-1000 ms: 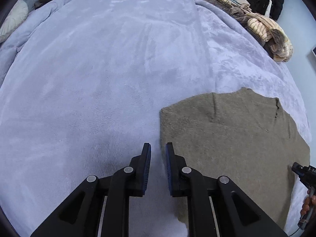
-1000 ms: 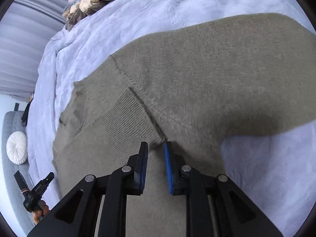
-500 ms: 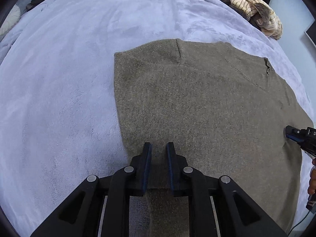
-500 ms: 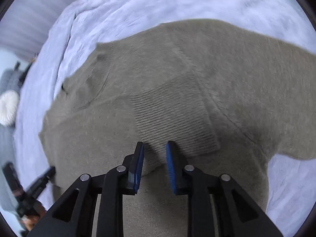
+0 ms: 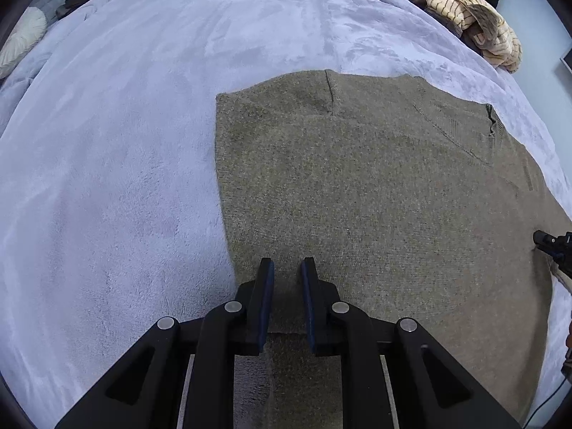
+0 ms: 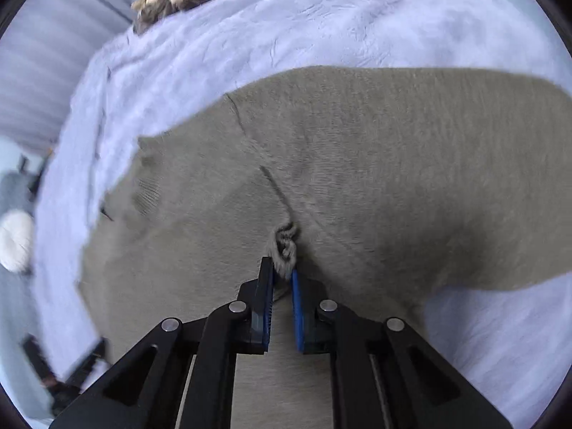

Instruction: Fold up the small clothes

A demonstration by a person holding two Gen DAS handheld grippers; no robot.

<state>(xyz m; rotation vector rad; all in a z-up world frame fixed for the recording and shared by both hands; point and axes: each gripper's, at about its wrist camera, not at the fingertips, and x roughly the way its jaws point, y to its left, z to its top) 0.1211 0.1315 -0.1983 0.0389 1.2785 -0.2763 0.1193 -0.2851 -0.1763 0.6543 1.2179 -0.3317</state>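
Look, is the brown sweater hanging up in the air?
No, the brown sweater lies spread flat on the lilac blanket.

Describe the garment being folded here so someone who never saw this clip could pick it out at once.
A pale lilac fleece blanket covers the whole bed. Flat on it, right under both cameras, lies the olive-brown knitted sweater; the right claw has a bunch of its knit pinched. The only other clothes are a rumpled heap of cream-and-brown striped knits at the far edge, so the plain, spread-out one is it.
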